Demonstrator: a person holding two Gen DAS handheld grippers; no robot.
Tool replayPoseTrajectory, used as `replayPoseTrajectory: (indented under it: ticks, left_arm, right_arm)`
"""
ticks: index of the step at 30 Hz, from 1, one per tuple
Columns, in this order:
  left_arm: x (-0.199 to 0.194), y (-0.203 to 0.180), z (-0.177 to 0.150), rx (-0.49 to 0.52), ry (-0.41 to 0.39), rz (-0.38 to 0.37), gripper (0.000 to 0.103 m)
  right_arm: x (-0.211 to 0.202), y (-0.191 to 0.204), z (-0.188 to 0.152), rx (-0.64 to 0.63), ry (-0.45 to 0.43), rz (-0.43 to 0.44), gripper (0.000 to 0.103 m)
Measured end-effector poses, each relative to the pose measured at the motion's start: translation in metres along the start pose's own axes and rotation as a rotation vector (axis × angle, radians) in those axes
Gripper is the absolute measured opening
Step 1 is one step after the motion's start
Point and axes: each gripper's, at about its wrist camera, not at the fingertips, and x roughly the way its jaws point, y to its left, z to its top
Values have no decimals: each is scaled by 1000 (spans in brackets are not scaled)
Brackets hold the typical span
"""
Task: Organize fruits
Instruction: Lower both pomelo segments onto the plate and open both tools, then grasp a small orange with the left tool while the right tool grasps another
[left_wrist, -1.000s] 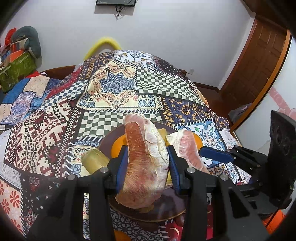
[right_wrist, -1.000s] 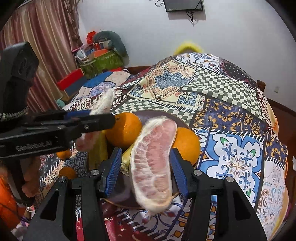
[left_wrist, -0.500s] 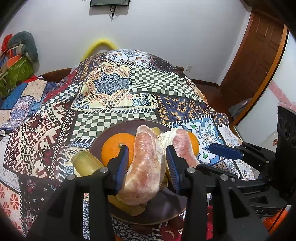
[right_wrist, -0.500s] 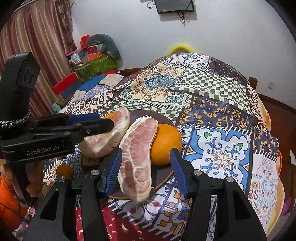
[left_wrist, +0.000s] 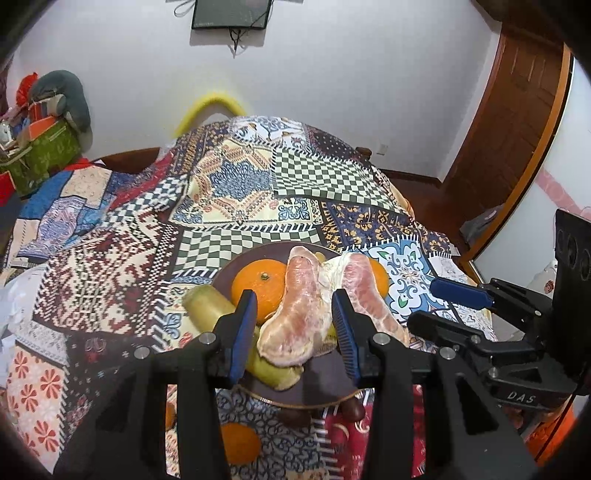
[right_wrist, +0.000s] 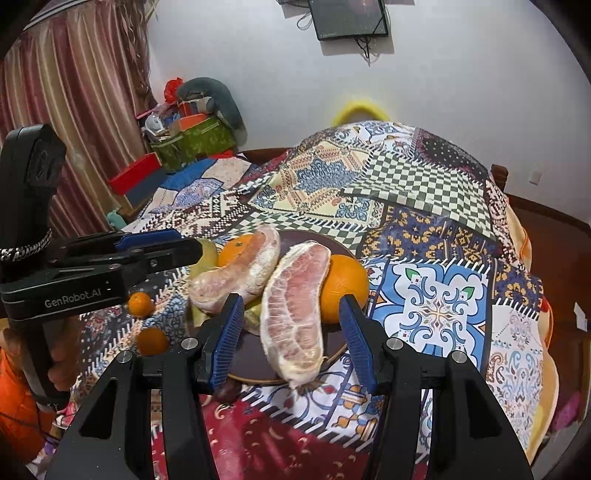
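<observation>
Patchwork-patterned cloth (left_wrist: 229, 192) covers the table, bearing a round dark brown plate (right_wrist: 255, 369) of fruit. Both black two-finger grippers stand with blue-padded jaws parted, gripping nothing: the left gripper (left_wrist: 295, 328) straddles one peeled pink pomelo segment (left_wrist: 295, 314), the right gripper (right_wrist: 291, 332) another peeled pomelo wedge (right_wrist: 295, 306) at the plate's 6 o'clock rim. Two whole oranges lie at 11 o'clock (left_wrist: 260, 284) and 2 o'clock (right_wrist: 343, 291). Small tangerines (right_wrist: 140, 303) sit off-plate at 9 o'clock.
</observation>
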Motion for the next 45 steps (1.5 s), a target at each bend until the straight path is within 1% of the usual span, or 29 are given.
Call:
replayPoseTrajectory:
  ticks: [8,10,13,16,20,23,30,34,38,41,42,44,45]
  left_arm:
    - [-43,-3,-12,23,-53,41,43]
    - [-52,0,-16,19,-63,52,48]
    - [-63,8,-22,7,-79,72,55]
    - [-70,17,-29,-10,-83,93,59]
    - [-75,36,-41,-38,-67,121,64]
    - [-73,51,-50,-58,-48,148,65]
    - [-48,79,-73,-95,21,188,65]
    - [-27,89,-84,-110,65,181,65]
    - [-12,92,-87,-109,85,174,61]
    - [-1,95,-87,-112,103,174,54]
    - [2,98,-88,-120,111,176,50]
    - [8,102,-89,-139,121,175,46]
    - [10,104,-89,-147,124,170,42]
  right_arm:
    - [-23,16,-1,-11,-39,-13,52]
    - [-26,21,-2,-13,-42,-17,52]
    - [-30,26,-5,-16,-49,-26,58]
    - [-31,33,-9,-19,-45,-28,59]
    - [-30,40,-15,-16,-32,-29,61]
    - [-27,44,-19,-10,-20,-30,61]
    - [-13,48,-27,13,22,-26,61]
    - [-4,49,-31,20,51,-30,61]
    - [2,49,-34,24,73,-33,61]
    - [7,48,-36,28,88,-32,61]
    - [8,49,-36,27,91,-30,61]
    - [10,50,-37,24,98,-30,61]
    - [12,51,-37,22,102,-30,61]
